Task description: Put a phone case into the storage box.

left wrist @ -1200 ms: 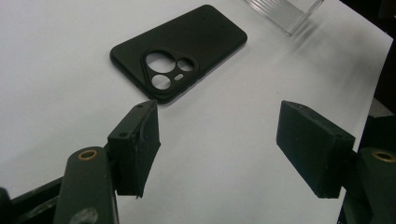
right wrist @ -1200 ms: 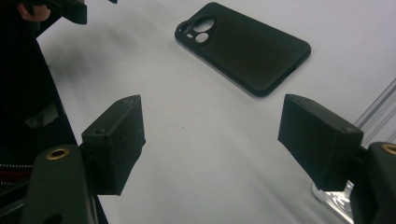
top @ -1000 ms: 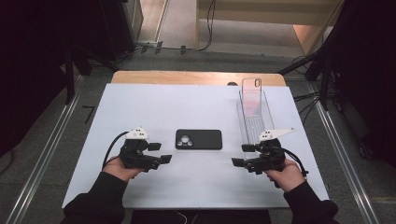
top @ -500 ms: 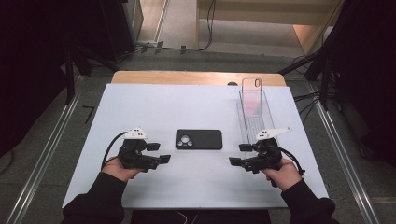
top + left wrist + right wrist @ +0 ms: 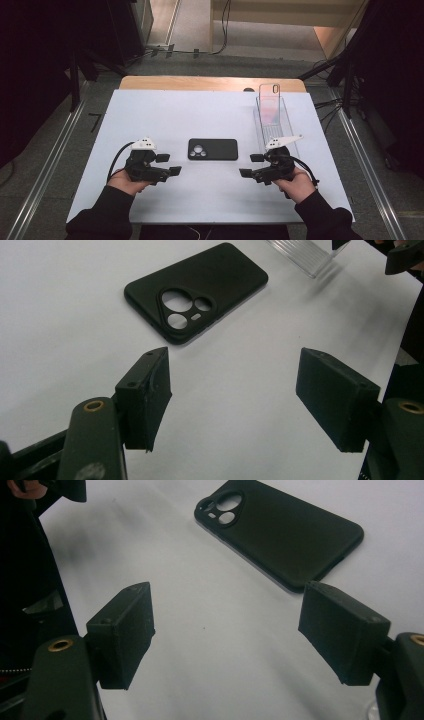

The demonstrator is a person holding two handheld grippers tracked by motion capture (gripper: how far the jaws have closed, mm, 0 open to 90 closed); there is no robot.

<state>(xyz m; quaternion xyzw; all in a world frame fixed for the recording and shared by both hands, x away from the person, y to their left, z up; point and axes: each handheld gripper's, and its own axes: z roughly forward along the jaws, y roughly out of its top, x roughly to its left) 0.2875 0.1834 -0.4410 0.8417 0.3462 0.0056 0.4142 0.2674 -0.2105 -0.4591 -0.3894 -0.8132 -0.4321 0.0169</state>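
Left claw (image 5: 169, 164) and right claw (image 5: 251, 165) are both standing wide open, gripping and touching nothing, flanking the black phone case (image 5: 212, 149) lying flat mid-tabletop (image 5: 165, 112). Likely risk: the thin case is sitting flush, so closing pads may be skidding it toward the clear rack (image 5: 276, 120) near the right edge.

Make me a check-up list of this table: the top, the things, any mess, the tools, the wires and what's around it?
Surface: white rectangular table top, wooden strip at far edge.
Job's things: black rubbery phone case, flat, camera holes up, between the tools; clear plastic rack holding a see-through phone case upright.
Clutter: nothing seen.
Grippers: left tool open, holding nothing; right tool open, holding nothing.
Cables: black cable loops from each tool.
Surroundings: grey floor, metal rails, dark stands.
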